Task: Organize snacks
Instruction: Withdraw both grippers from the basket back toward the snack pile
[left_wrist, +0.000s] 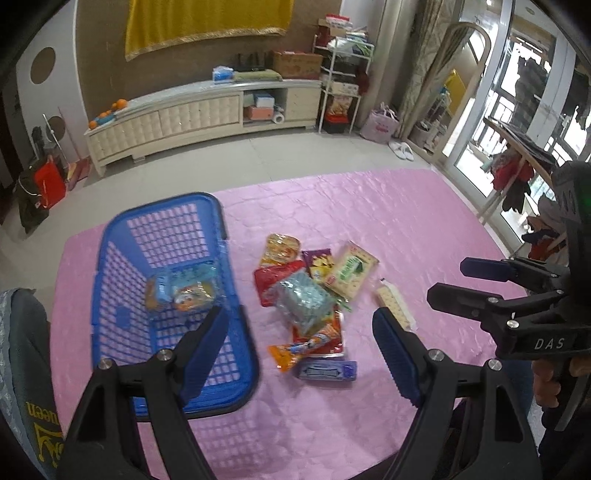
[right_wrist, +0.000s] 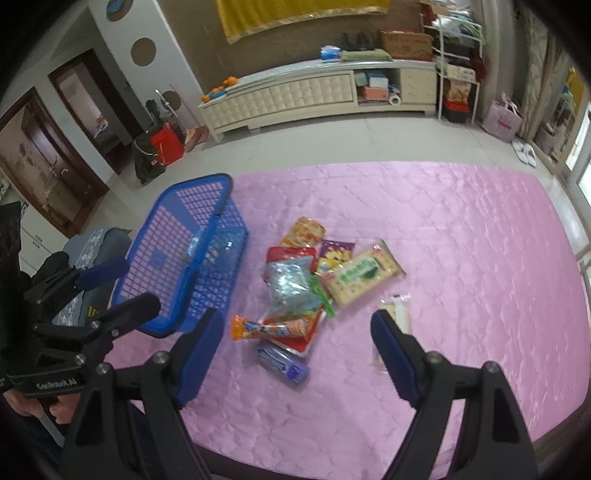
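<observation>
A blue plastic basket (left_wrist: 110, 236) (right_wrist: 177, 199) stands on the left of the pink cloth, with a couple of snack packets (left_wrist: 184, 291) in it. To its right lies a loose pile of snacks: a silvery blue bag (left_wrist: 303, 302) (right_wrist: 290, 286), a green-labelled cracker pack (left_wrist: 349, 271) (right_wrist: 364, 275), an orange tube packet (left_wrist: 306, 347) (right_wrist: 269, 328), a purple packet (left_wrist: 327, 369) (right_wrist: 282, 363) and a small clear cracker pack (left_wrist: 395, 304) (right_wrist: 393, 310). My left gripper (left_wrist: 301, 312) (right_wrist: 139, 281) hovers open above the pile's near side, holding nothing. My right gripper (right_wrist: 295, 314) (left_wrist: 450, 280) is open and empty too.
The pink cloth (right_wrist: 461, 258) covers the whole table. A grey cushioned seat (left_wrist: 22, 369) stands at the near left corner. Beyond the table are tiled floor, a white low cabinet (left_wrist: 192, 118) and a shelf rack (left_wrist: 343, 74).
</observation>
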